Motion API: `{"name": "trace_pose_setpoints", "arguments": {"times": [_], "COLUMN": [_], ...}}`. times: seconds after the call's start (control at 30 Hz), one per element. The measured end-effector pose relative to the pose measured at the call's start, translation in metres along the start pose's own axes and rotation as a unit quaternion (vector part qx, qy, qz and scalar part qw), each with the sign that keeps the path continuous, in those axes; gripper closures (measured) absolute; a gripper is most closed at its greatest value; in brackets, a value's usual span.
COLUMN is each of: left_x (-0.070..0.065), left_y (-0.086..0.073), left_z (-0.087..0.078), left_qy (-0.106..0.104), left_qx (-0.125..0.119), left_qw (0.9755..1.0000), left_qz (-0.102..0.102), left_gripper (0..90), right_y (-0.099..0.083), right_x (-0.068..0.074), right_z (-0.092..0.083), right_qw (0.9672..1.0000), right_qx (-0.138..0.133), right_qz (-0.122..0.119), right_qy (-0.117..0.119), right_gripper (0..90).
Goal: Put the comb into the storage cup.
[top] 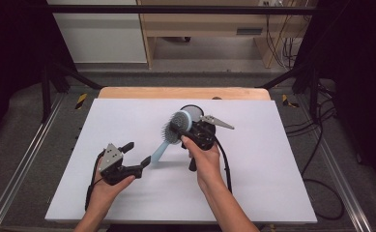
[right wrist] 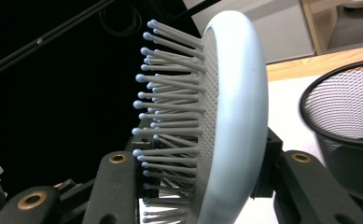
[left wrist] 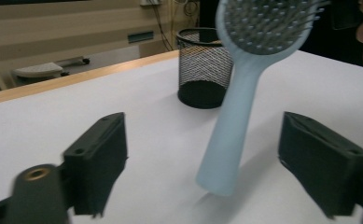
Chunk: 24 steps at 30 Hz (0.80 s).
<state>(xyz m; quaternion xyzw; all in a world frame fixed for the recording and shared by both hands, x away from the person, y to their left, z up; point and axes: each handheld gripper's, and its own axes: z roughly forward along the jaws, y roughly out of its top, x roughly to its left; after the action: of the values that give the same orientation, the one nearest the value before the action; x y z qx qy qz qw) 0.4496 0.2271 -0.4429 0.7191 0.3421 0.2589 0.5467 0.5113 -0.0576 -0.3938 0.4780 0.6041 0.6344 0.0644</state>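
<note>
A pale blue hairbrush (top: 170, 135) hangs tilted above the white table, head up and handle pointing down to the left. My right gripper (top: 181, 130) is shut on the brush's head (right wrist: 226, 116), bristles against one jaw. My left gripper (top: 136, 155) stands open at the lower left, its jaws on either side of the handle's end (left wrist: 226, 140) without touching it. A black mesh cup (left wrist: 203, 65) stands upright on the table just behind the brush; its rim (right wrist: 342, 107) is at the right in the right gripper view.
The white table top (top: 272, 169) has a wooden strip (top: 183, 93) along its far edge. Black frame bars and cables (top: 321, 145) run along the table's right side. Beyond it stands a wooden shelf unit (top: 209, 24).
</note>
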Motion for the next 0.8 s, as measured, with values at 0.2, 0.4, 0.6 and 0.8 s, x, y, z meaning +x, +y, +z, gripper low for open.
{"name": "trace_pose_setpoints", "arguments": {"times": [0.2, 0.4, 0.6, 0.8], "left_x": [0.008, 0.011, 0.016, 0.016], "left_y": [-0.003, -0.007, -0.008, -0.009], "left_z": [-0.001, -0.001, -0.003, -0.003], "left_qy": [0.002, -0.001, 0.012, 0.021], "left_qx": [-0.005, -0.007, -0.018, -0.024], "left_qw": [0.9999, 0.9996, 0.9992, 0.9988], "left_qz": [-0.015, -0.027, -0.035, -0.037], "left_gripper": [6.5, 5.6, 3.0, 1.0], "right_y": [0.009, 0.019, 0.032, 0.043], "right_x": [-0.011, -0.017, -0.015, -0.013], "right_z": [-0.002, -0.004, -0.007, -0.005], "right_qw": [0.9999, 0.9997, 0.9994, 0.9993], "right_qx": [-0.010, -0.017, -0.027, -0.030], "right_qz": [0.009, 0.003, -0.006, -0.005], "right_qy": [-0.010, -0.019, -0.020, -0.024], "right_gripper": [55.6, 55.5, 55.3, 55.1]}}
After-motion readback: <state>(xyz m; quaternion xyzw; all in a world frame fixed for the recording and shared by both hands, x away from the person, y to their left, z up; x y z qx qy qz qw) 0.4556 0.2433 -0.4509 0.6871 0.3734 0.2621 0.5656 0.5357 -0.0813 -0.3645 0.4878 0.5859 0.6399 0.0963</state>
